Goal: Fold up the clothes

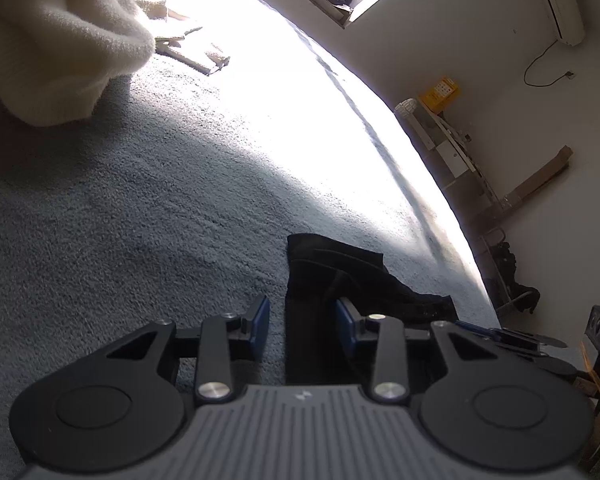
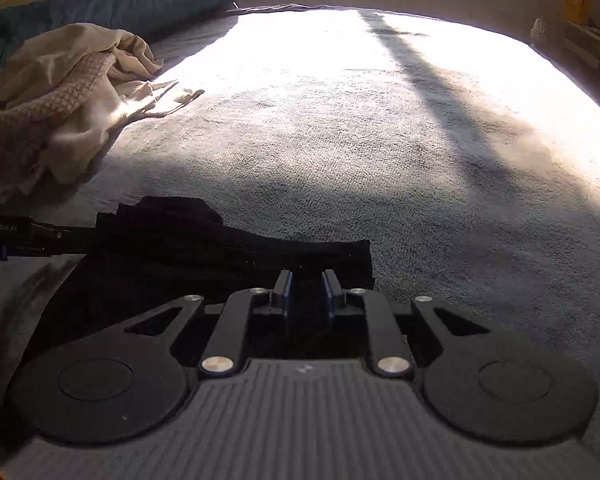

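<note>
Left wrist view: my left gripper [image 1: 303, 322] stands partly open over the grey-blue carpet [image 1: 140, 220]. A black garment [image 1: 340, 272] lies flat between my blue pads [image 1: 260, 320]; the pads stand clear of the cloth on the left side, and the right pad sits at its edge, so I cannot tell if it touches. Cream clothes pile [image 1: 60, 60] well apart, upper left.

Right wrist view: my right gripper [image 2: 306, 284] is narrowly open, fingers down over the near edge of the black garment [image 2: 180, 248]. Dark cloth on dark fingers; probably nothing pinched. My left gripper [image 2: 20, 236] reaches in from the left edge onto the garment.
</note>
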The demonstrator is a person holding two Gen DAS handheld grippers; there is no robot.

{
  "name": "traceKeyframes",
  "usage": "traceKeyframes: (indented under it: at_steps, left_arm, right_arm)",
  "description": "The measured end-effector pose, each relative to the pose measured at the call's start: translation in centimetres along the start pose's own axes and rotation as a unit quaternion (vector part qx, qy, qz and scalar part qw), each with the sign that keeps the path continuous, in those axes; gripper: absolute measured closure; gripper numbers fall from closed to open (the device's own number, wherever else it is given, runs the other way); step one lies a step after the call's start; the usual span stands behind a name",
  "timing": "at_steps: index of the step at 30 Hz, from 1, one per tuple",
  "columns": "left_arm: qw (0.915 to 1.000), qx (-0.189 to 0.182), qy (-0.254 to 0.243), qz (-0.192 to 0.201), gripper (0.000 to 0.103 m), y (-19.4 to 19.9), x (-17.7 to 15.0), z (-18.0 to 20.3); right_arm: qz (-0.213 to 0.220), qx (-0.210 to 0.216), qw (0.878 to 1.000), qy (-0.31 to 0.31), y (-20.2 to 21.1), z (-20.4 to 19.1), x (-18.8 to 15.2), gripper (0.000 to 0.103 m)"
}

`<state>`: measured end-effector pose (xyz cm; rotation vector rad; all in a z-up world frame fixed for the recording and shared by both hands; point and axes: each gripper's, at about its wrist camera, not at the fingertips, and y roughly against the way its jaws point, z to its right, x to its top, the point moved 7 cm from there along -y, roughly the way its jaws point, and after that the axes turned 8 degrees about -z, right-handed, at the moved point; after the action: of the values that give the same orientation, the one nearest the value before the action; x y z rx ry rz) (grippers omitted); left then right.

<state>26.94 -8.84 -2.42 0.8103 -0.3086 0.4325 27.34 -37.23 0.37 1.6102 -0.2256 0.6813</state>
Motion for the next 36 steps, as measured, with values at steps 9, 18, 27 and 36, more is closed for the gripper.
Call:
traceKeyframes:
  at_steps: [9, 18, 27, 36]
  left_arm:
    - [0.9999, -0.003, -0.015, 0.006, 0.059, 0.5, 0.2, 0.3]
    - [0.9998, -0.005, -0.015, 0.008, 0.058, -0.5, 0.4, 0.4]
    - [0.9993, 0.002, 0.002, 0.038, 0.094, -1.3, 1.1, 0.1]
    - [0.9968, 0.016, -0.015, 0.077, 0.1, -0.5, 2.0, 0.5]
  right_arm:
    - [0.024, -0.049, 0.998, -0.033, 0.1, 1.4, -0.1, 0.103]
    - [0.042, -0.059, 0.99, -0.117, -0.6, 4.2, -1.2, 0.103]
    - [0.019, -0.076, 0.988, -0.135, -1.5, 5.6, -1.2, 0.099]
    - [0.061, 0.01, 0.997, -0.035, -0.1, 3.0, 1.2, 0.065]
